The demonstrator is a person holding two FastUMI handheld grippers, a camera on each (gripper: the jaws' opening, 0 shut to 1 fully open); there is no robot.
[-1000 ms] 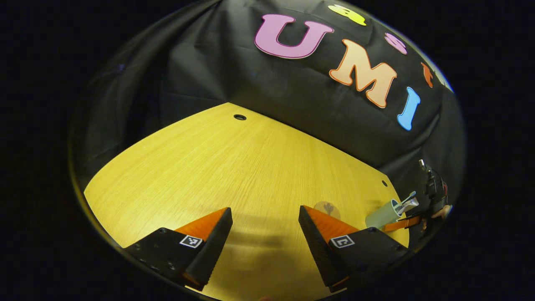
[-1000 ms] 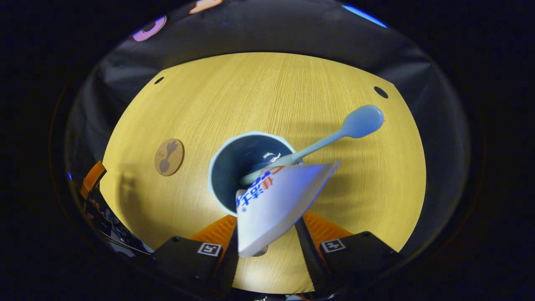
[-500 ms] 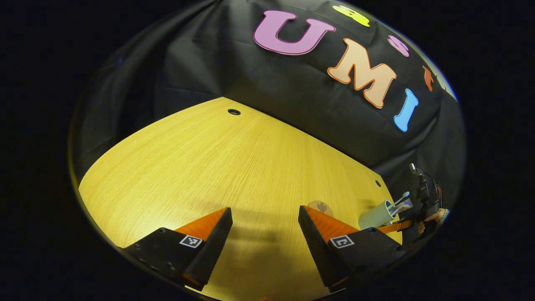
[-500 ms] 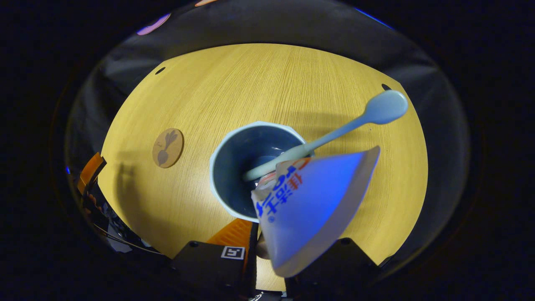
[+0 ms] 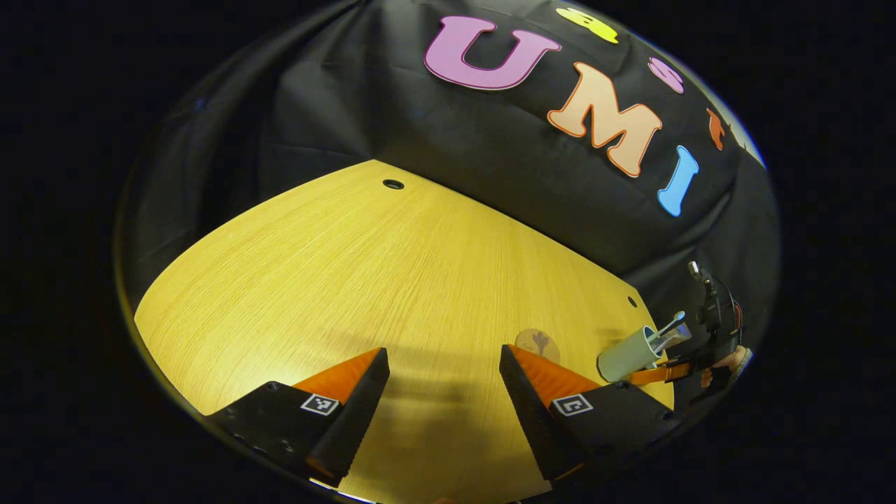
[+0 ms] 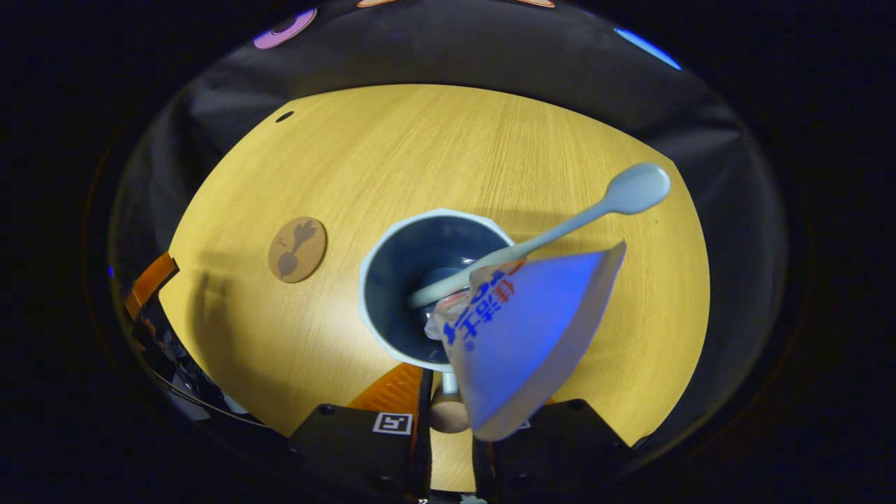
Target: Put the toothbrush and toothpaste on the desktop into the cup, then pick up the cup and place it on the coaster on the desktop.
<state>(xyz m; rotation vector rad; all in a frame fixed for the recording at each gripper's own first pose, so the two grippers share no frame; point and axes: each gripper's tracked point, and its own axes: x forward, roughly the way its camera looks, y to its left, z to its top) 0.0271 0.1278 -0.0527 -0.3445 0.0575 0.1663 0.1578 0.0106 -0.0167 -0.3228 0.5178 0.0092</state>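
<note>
In the right gripper view we are looking down into a pale blue cup (image 6: 409, 294) standing upright on a yellow wooden desktop (image 6: 434, 154). A light blue toothbrush (image 6: 560, 227) is leaning inside the cup, its long axis running from the cup's floor out toward two o'clock, with its rounded end well past the rim. A white toothpaste tube (image 6: 521, 336) is also sitting in the cup, its wide flat end rising toward us and covering part of the rim at four o'clock. The right gripper (image 6: 448, 420) is reaching in from six o'clock, with its fingers drawn narrow around the cup's near wall; the tube is hiding the right-hand finger, so we cannot tell whether both are pressing on the cup. A round brown coaster (image 6: 297, 250) is lying flat on the desktop at about nine o'clock from the cup, near it but apart. In the left gripper view, the left gripper (image 5: 444, 392) is hovering wide and empty over bare wood, and we are seeing the cup far off at three o'clock. We judge that the carry to the coaster is coming next, and that the right gripper is much the nearer one for it.
</note>
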